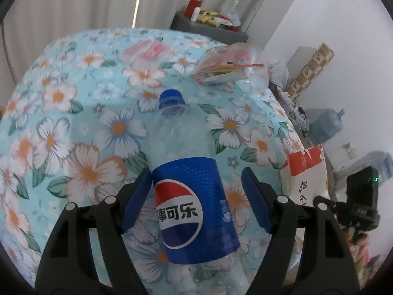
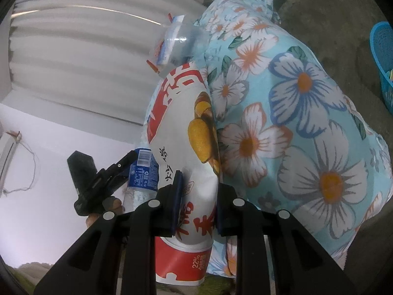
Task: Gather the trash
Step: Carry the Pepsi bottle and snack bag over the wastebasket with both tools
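With both grippers working over the flowered bed cover (image 1: 81,127), left gripper (image 1: 196,196) has its jaws wide around an empty Pepsi bottle (image 1: 189,196): left blue pad sits against the blue label, right pad stands clear of it, so no clamp visible. Bottle lies along the gripper line, blue cap (image 1: 172,98) pointing away. Right gripper (image 2: 197,204) has its jaws narrowed onto a red-and-white snack bag (image 2: 186,147), both pads pressing the bag's sides, bag crumpled between them and held at the edge of the bed. In the right wrist view the left gripper and bottle sit just beside the bag. Further up the bed: a clear wrapper with red-orange print (image 1: 228,66), a pink packet (image 1: 149,51) beyond it. Past the bed a grey cabinet (image 1: 208,29) piled with clutter, a blue basket (image 2: 383,61) on the floor off to the side
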### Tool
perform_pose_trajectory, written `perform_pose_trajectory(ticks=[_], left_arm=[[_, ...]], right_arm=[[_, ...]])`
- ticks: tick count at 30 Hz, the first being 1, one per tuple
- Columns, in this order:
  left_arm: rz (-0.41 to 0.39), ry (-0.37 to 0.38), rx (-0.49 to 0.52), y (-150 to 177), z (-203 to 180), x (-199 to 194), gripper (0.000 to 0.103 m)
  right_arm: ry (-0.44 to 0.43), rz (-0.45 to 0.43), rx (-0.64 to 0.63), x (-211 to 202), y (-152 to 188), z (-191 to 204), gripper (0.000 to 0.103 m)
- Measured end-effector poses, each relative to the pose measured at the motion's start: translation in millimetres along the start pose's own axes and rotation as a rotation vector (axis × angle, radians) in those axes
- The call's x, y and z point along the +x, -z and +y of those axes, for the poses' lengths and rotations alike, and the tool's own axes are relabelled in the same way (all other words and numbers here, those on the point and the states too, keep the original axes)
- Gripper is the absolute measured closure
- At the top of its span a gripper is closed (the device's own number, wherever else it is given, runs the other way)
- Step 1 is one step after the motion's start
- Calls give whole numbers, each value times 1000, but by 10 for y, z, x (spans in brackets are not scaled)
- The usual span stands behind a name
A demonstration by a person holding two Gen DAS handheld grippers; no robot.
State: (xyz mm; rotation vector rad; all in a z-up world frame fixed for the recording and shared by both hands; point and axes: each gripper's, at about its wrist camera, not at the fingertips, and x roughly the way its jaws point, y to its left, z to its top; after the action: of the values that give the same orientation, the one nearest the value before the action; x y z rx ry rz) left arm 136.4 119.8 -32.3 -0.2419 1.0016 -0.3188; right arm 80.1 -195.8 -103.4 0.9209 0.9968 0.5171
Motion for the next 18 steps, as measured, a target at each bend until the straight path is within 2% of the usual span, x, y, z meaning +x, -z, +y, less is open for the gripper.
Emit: perform_pose_trajectory(ticks=[9,18], left_arm=[[54,53,-104,-35,154,100,45],[9,103,-142,4,198,-18,47]], right_arm=[[-19,-9,27,-16,7,-50,81],[-20,-33,31,-104,8,-55,81]])
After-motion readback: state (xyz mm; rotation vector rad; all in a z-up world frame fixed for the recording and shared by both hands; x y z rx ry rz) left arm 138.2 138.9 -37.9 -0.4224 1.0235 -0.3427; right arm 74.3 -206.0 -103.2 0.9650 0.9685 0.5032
